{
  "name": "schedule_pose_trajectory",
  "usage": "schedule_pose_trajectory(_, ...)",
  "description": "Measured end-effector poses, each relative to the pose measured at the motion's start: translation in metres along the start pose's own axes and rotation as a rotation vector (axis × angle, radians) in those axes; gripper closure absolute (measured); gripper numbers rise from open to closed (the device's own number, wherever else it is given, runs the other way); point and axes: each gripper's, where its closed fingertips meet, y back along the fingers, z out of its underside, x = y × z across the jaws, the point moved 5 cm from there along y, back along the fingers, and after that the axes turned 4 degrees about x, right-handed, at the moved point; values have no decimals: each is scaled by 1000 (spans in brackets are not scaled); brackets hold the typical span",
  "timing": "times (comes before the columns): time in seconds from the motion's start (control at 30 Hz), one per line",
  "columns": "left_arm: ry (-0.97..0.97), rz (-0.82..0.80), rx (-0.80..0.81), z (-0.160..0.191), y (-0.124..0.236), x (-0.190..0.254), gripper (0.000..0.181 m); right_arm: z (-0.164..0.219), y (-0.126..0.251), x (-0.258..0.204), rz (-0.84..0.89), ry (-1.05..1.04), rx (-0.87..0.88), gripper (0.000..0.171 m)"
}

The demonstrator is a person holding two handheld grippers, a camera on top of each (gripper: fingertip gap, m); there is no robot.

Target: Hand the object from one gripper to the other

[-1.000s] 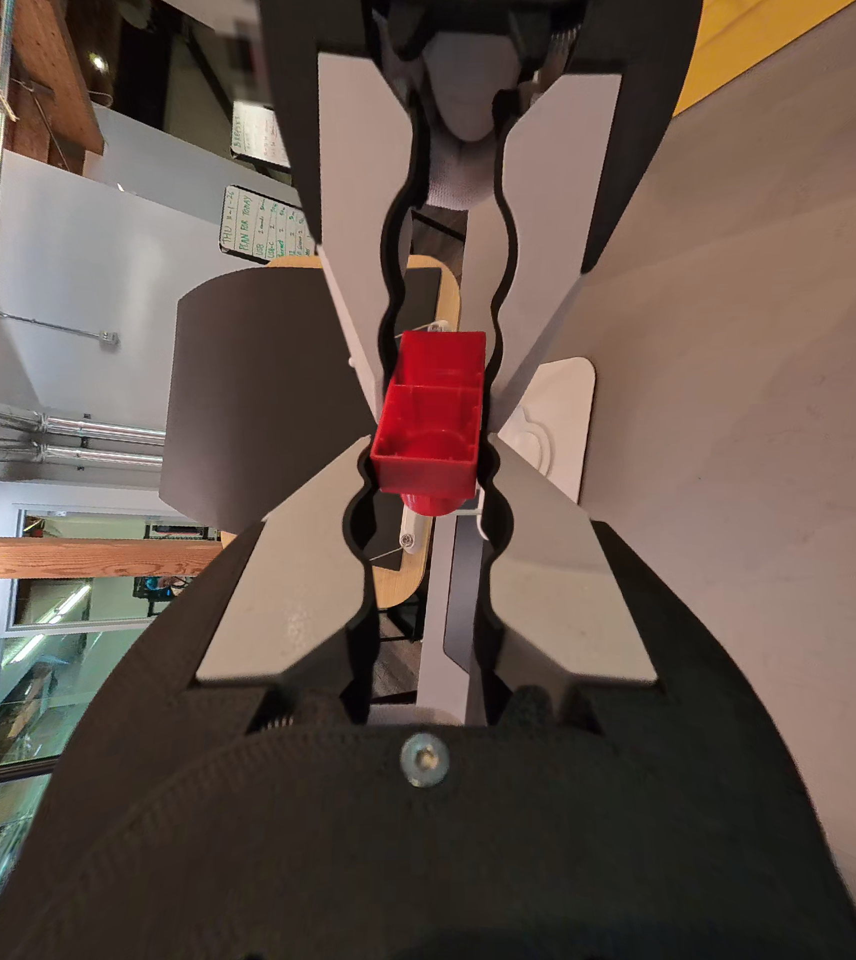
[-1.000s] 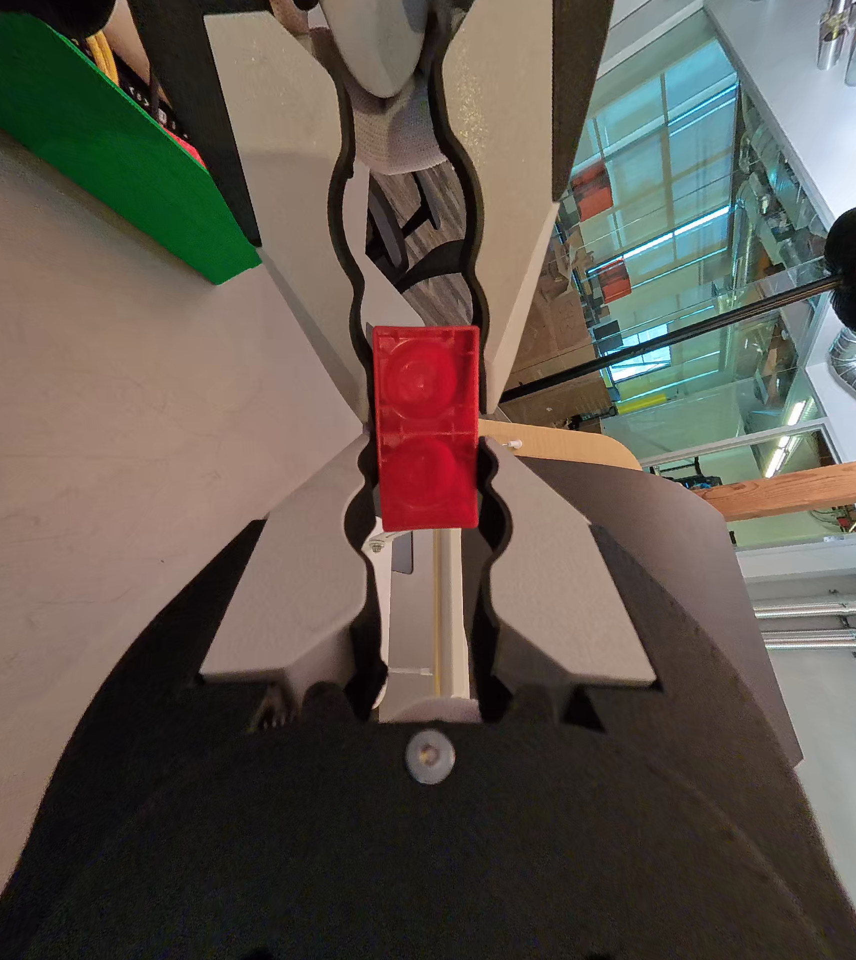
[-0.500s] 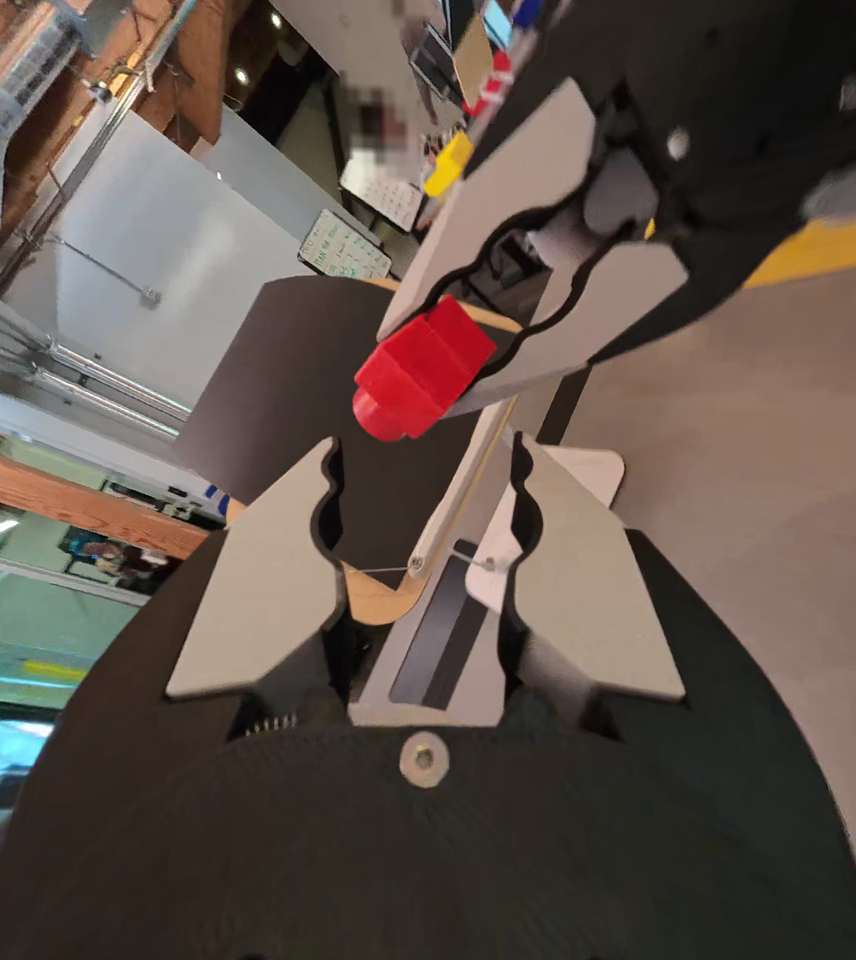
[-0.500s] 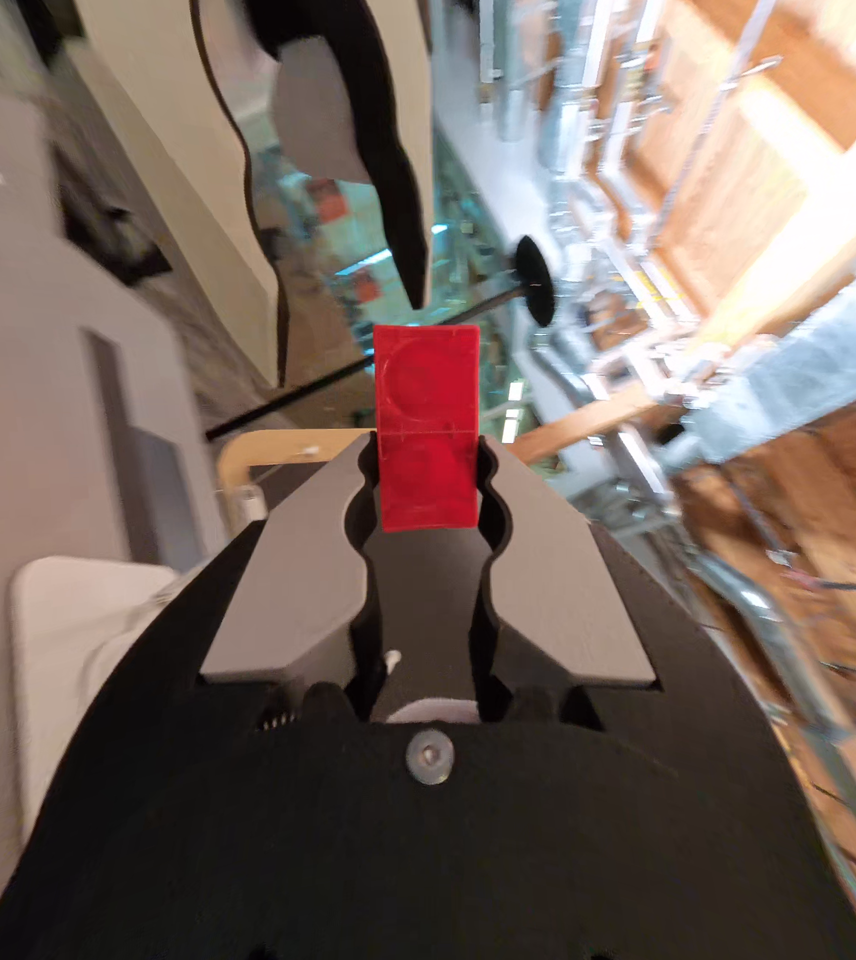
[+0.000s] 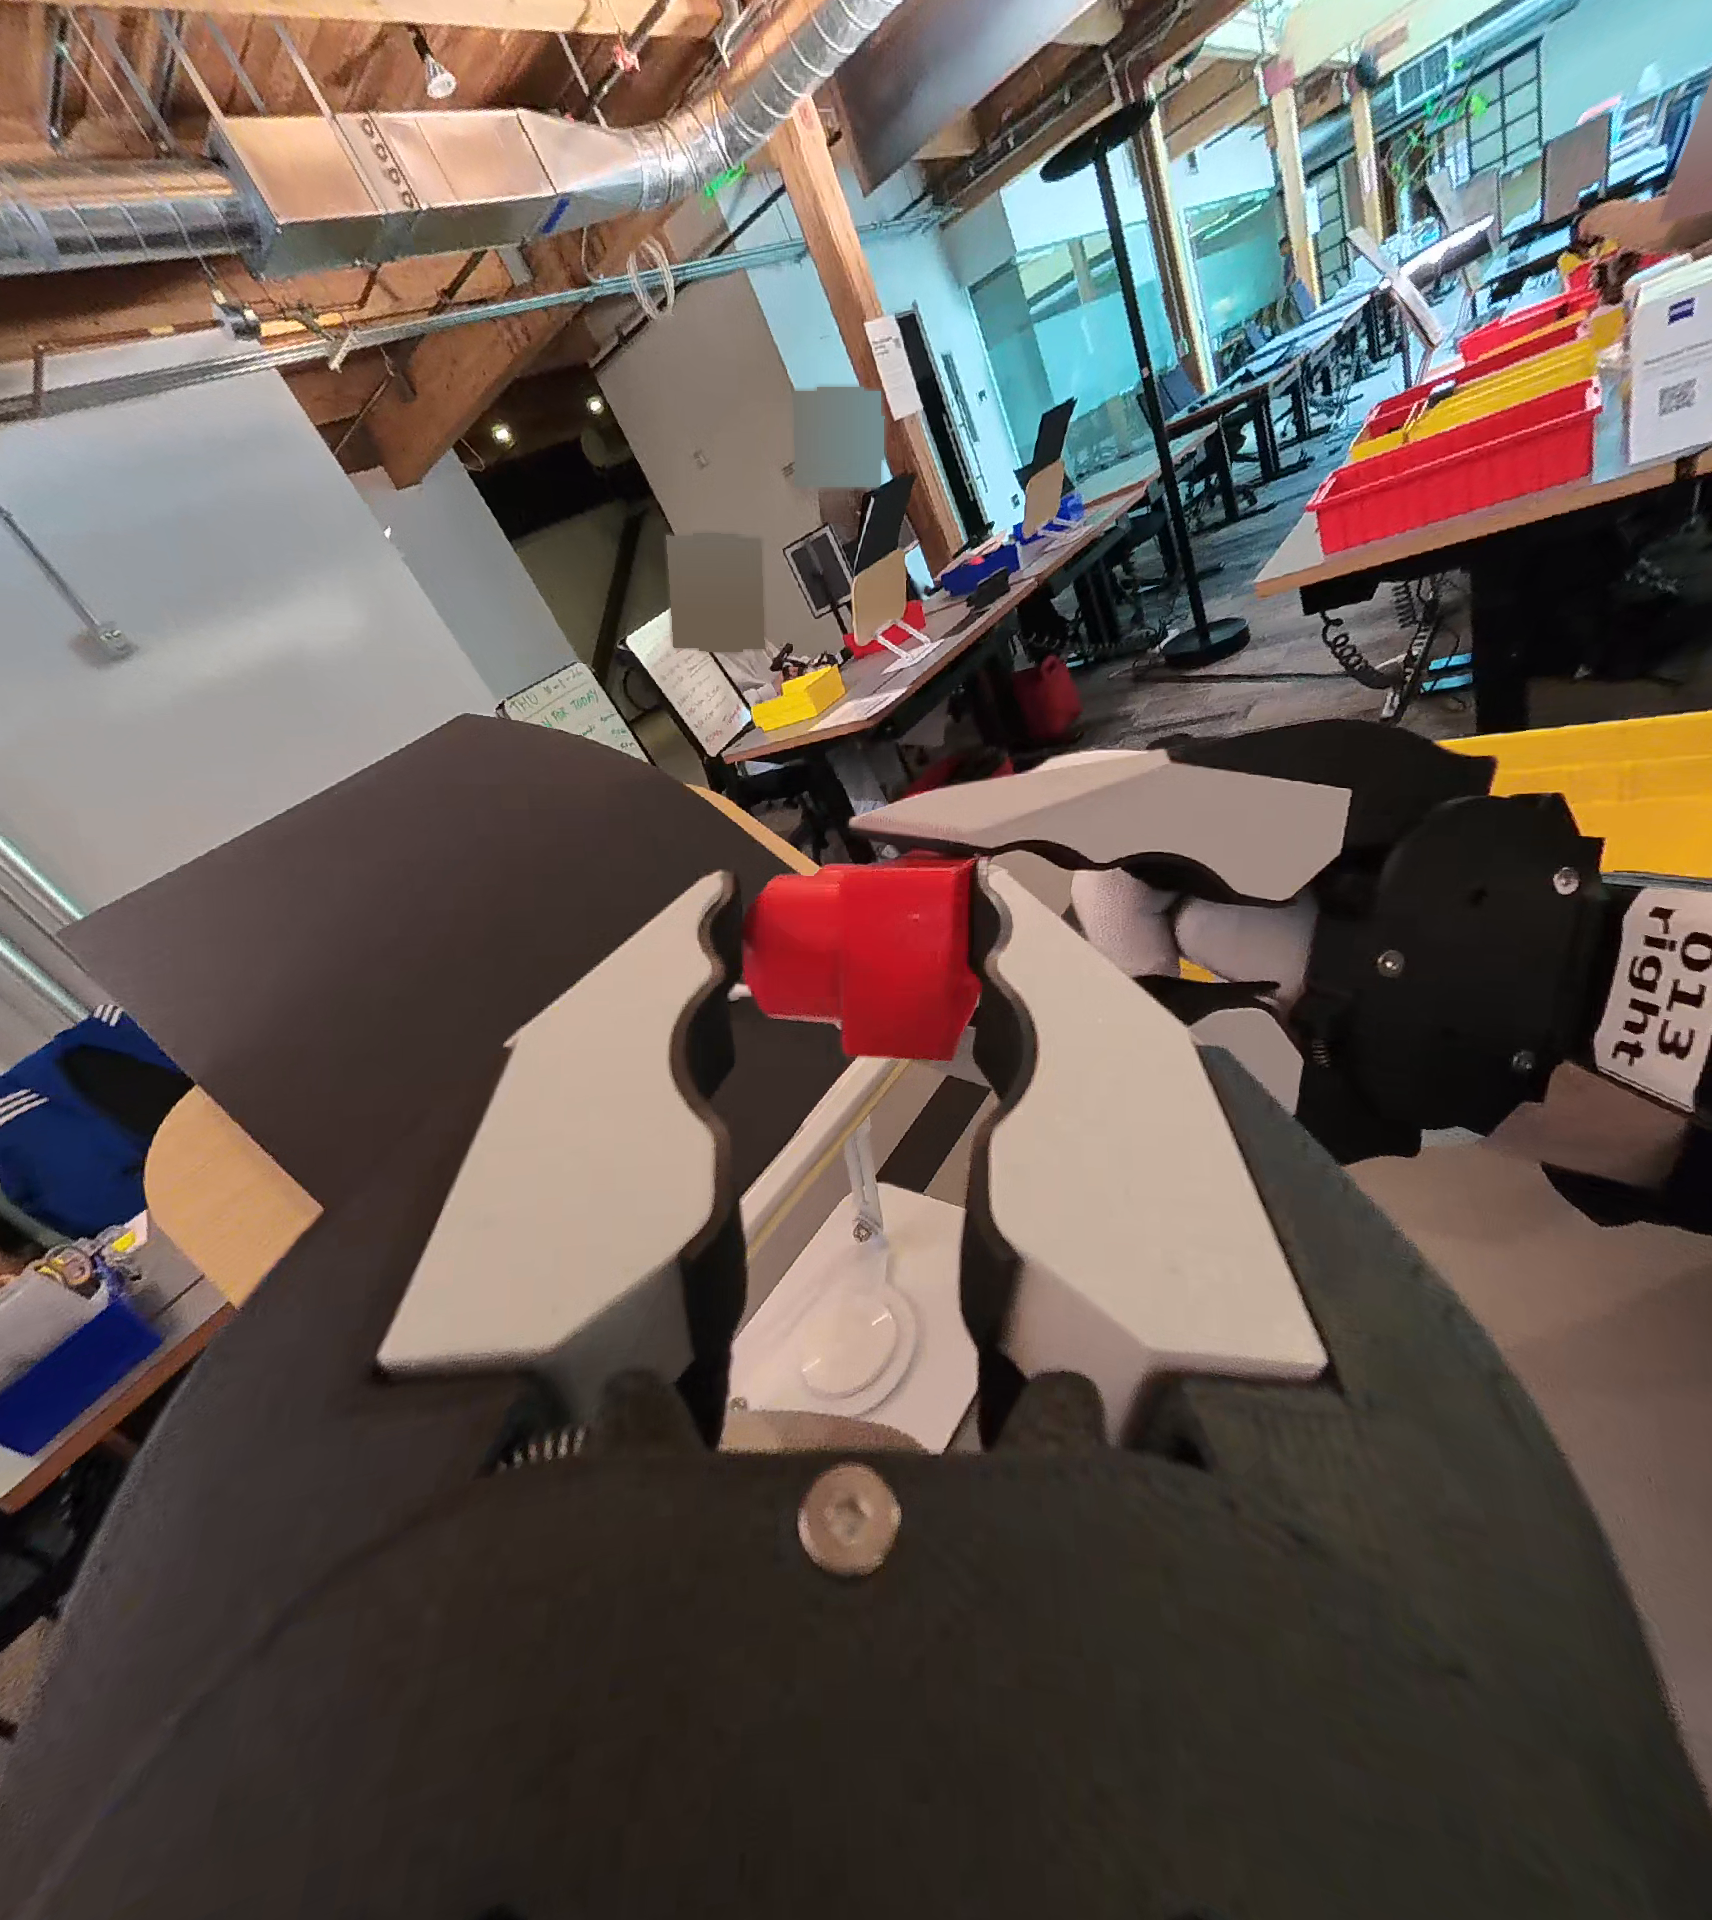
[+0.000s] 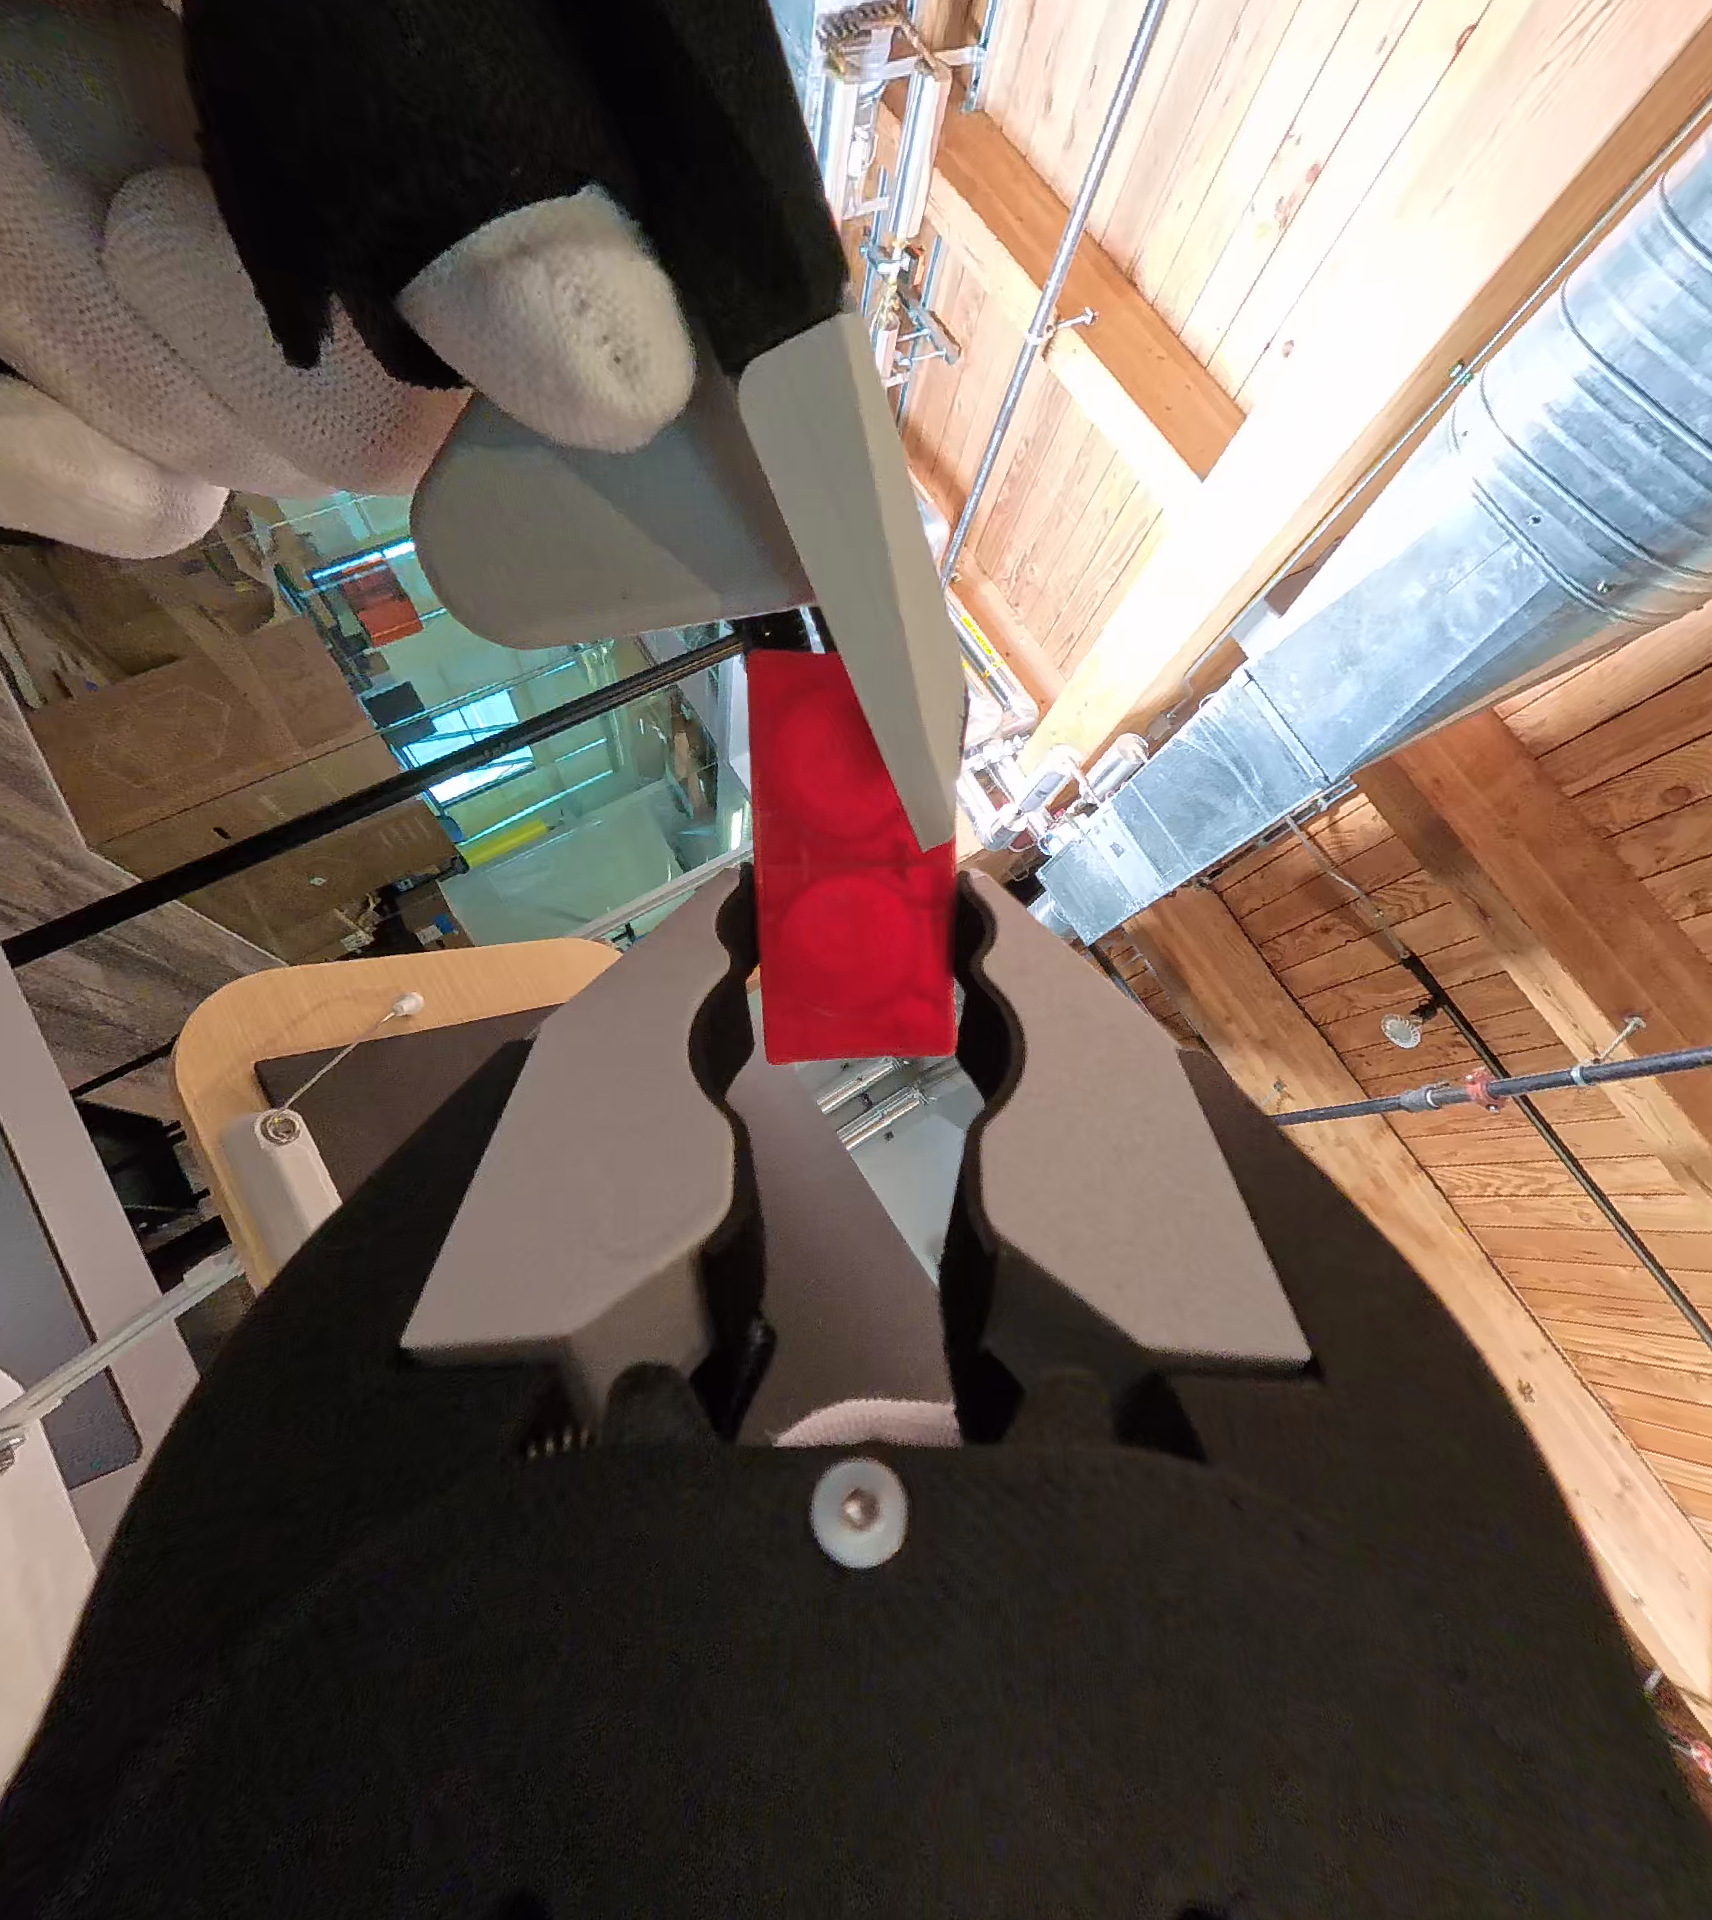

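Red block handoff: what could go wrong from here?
1. The left gripper meets the red block only at its fingertips, one on the round stud end. If the right gripper lets go, that shallow hold could slip or let the block pivot.
2. I cannot tell whether the left gripper is clamped. The block is in mid-air, so an early release would probably drop it.

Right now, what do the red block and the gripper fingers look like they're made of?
Red block: likely molded plastic, smooth with a slight sheen and crisp edges. Fingers of the left gripper: matte grey faces, probably plastic or painted; the dark wavy inner edges look like rubber or foam, though that's uncertain.
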Motion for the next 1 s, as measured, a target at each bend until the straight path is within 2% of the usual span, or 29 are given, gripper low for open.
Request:
schedule_pose_trajectory(0.23,-2,3,-10,2,0,-1,134,-2,-1,0,6,-10,1,137)
schedule_pose_trajectory(0.5,-51,-9,-47,6,0,0,137,-1,-3,-2,-35,-46,1,137)
schedule_pose_trajectory(0.53,-67,-18,-60,8,0,-1,137,-1,-3,-4,-69,-57,8,128)
schedule_pose_trajectory(0.57,-90,-25,-80,10,1,-2,137,-3,-3,-7,-122,-67,35,116)
schedule_pose_trajectory(0.67,-256,-48,-200,21,6,-2,137,-2,5,-26,-425,-151,83,107)
schedule_pose_trajectory(0.73,-355,30,-232,25,10,10,137,0,14,-24,-571,-303,115,110)
schedule_pose_trajectory(0.9,-440,251,-229,20,20,49,137,-3,45,-12,-928,-713,205,109)
schedule_pose_trajectory(0.97,-467,332,-241,19,23,66,137,-6,56,-11,-1036,-819,236,102)
schedule_pose_trajectory(1.0,-476,369,-248,19,24,74,137,-8,60,-13,-1085,-848,248,104)
